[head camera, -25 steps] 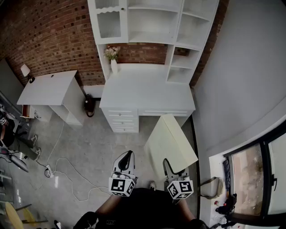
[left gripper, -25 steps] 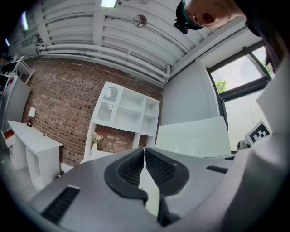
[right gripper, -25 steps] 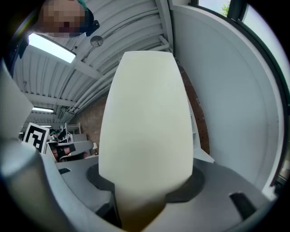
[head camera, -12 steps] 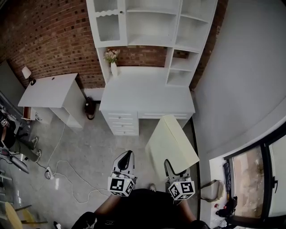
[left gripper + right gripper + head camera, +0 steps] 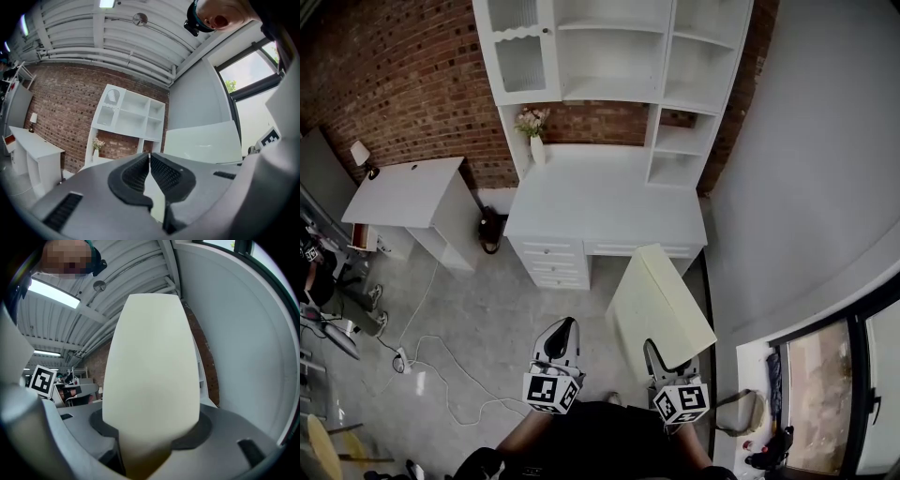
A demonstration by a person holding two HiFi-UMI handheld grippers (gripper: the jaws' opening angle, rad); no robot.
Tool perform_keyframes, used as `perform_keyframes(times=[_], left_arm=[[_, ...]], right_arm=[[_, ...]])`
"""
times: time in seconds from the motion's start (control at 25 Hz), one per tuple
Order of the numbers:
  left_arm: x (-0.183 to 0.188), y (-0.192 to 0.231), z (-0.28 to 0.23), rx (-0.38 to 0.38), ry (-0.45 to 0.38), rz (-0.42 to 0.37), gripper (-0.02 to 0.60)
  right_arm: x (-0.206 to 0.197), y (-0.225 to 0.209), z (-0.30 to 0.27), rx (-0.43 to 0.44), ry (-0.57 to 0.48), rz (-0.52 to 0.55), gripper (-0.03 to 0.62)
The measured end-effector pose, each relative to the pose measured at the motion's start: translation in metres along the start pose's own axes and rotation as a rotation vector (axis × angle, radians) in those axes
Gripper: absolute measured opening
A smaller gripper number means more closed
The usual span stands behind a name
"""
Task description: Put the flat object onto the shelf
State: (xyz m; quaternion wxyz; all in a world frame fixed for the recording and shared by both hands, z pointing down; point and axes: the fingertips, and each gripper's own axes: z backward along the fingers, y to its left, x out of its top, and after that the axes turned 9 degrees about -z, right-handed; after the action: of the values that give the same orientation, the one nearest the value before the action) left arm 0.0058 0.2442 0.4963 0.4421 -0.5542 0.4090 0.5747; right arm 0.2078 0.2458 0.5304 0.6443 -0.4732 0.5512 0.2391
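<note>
A cream flat board (image 5: 661, 305) stands on edge in front of me, with my right gripper (image 5: 654, 353) shut on its near end. In the right gripper view the board (image 5: 150, 371) fills the middle, clamped between the jaws (image 5: 147, 441). My left gripper (image 5: 563, 335) is beside it on the left, shut and empty, its pads touching (image 5: 149, 158). The board (image 5: 204, 140) shows at the right of the left gripper view. The white shelf unit (image 5: 619, 47) stands on a white desk (image 5: 600, 197) against the brick wall ahead, its open compartments (image 5: 129, 115) bare.
A vase of flowers (image 5: 532, 127) sits at the desk's back left. A smaller white table (image 5: 403, 192) stands to the left. Cables and a power strip (image 5: 403, 361) lie on the floor at the left. A grey wall (image 5: 806, 169) and a window run along the right.
In the head view more of the shelf unit shows at the top and the grippers sit slightly lower. The board stays in the right gripper, and the left gripper stays shut.
</note>
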Motion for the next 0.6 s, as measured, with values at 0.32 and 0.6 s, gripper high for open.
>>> perform_keyframes(times=[0.32,0.6], left_arm=[[-0.011,-0.005,-0.027,0.058,0.026,0.000,0.020],[-0.021,0.023,-0.099,0.045,0.016,0.011,0.020]], right_arm=[[0.009,-0.040,-0.021,0.042,0.004,0.000,0.287],[0.016,-0.066,-0.088,0.027,0.006,0.003,0.287]])
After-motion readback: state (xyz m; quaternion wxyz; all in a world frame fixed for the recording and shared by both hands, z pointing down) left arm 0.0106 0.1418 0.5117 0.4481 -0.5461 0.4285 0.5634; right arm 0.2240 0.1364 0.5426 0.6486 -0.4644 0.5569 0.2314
